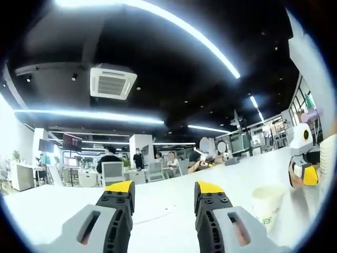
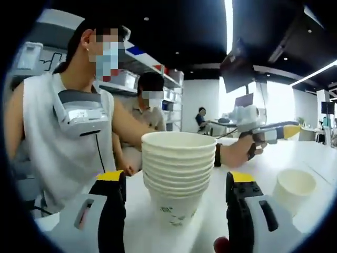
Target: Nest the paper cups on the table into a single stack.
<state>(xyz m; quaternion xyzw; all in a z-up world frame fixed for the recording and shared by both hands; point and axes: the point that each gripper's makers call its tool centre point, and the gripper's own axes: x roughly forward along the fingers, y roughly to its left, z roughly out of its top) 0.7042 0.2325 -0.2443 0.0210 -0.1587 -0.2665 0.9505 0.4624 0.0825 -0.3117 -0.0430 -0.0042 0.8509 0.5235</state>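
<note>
Standing between right tool [image 2: 176,197]: cup stack [image 2: 175,171].

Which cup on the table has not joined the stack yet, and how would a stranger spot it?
Start at the white table. Between the jaws of the right tool stands a tall stack of cups. Off to its right in the right gripper view stands the single cup: alone, upright, nothing nested in it, where the stack shows many rims.
</note>
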